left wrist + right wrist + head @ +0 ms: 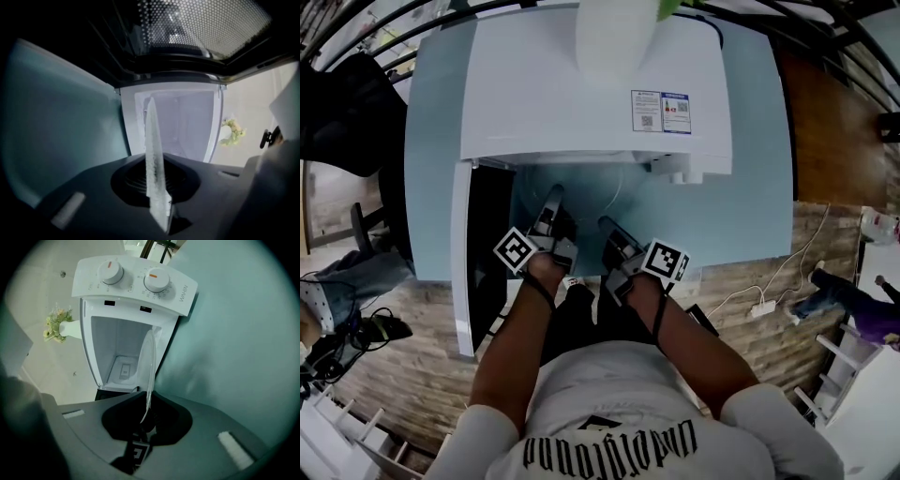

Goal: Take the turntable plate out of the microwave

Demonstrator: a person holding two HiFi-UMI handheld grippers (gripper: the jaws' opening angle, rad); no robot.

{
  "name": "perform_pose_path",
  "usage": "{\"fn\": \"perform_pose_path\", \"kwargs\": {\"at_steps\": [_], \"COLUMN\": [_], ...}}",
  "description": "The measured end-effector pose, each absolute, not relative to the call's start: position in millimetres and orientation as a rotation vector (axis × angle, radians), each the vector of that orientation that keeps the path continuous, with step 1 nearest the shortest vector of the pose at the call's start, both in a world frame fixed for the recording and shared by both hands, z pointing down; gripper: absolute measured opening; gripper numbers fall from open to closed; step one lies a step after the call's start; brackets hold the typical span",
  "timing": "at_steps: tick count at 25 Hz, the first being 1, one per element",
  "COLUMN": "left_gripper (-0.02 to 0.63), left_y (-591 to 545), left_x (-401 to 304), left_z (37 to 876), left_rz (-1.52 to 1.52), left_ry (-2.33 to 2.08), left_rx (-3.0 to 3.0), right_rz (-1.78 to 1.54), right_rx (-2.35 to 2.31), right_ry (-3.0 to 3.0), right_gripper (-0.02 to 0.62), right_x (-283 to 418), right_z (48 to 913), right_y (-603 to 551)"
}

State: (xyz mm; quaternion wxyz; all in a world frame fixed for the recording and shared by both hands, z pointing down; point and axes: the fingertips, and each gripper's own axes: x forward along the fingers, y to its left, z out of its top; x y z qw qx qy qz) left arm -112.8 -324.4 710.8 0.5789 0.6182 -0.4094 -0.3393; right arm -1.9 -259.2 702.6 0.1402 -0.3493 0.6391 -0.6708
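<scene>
You held the plate [581, 202] at the microwave's [591, 84] open mouth, over the table [750, 141]. Left gripper [551, 202] and right gripper [609, 230] each had fingers clamped on its near rim. Withdrawal seemed underway; next, keep it level and pull nearer.

I see a pale blue desk [759, 141] on wooden floor [422, 356], a white power strip [761, 307] at my right, and yellow-green flowers [56, 324].
</scene>
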Motion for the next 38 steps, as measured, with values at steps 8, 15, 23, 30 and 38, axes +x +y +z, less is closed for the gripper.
{"fn": "perform_pose_path", "kwargs": {"at_steps": [8,15,23,30,38], "left_gripper": [0.077,0.075,0.075,0.075,0.074], "left_y": [-301.1,-276.2,-245.9,-222.3,-207.8], "left_x": [-116.7,-110.8,-97.3,-75.9,-49.7], "left_z": [690.4,671.9,646.4,608.9,562.2], "left_rz": [-0.807,-0.795,-0.79,-0.827,-0.882], "left_ry": [-0.915,-0.863,-0.8,-0.767,-0.835], "left_rx": [1.455,1.485,1.477,1.454,1.491], "right_rz": [-1.871,-1.817,-1.745,-1.719,-1.702], "right_rx": [-1.029,-1.084,-1.125,-1.119,-0.993], "right_ry": [1.848,1.814,1.782,1.802,1.905], "right_gripper": [0.031,0.031,0.031,0.031,0.031], "right_x": [-7.0,-1.6,7.6,26.2,60.1], "right_z": [681.1,665.5,640.3,602.7,556.6], "right_y": [-233.3,-201.6,-167.3,-144.4,-138.5]}}
